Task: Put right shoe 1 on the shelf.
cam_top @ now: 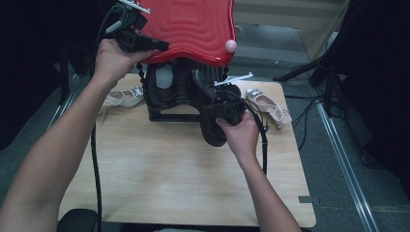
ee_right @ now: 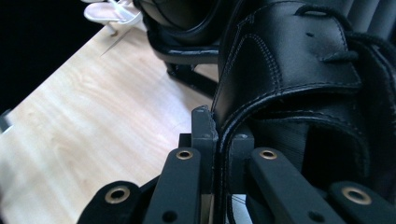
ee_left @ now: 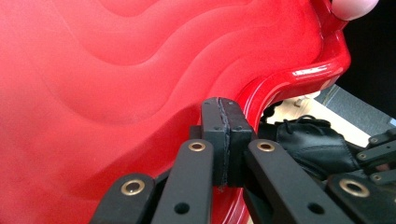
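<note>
Black shoe (ee_right: 299,79), pinched by its collar in the right gripper (ee_right: 215,126), leaves the box; left gripper (ee_left: 227,122) (fingers shut, empty) props the red lid (ee_left: 140,84).

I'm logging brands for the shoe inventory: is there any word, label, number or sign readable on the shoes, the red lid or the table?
None: no readable text on the red lid, the black shoe, the white sandals or the table.

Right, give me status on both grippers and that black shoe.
Left gripper shut, fingers against the red lid, holding it raised. Right gripper shut on black shoe, at the box mouth. White sandals on the table, clear of the shoe.
</note>
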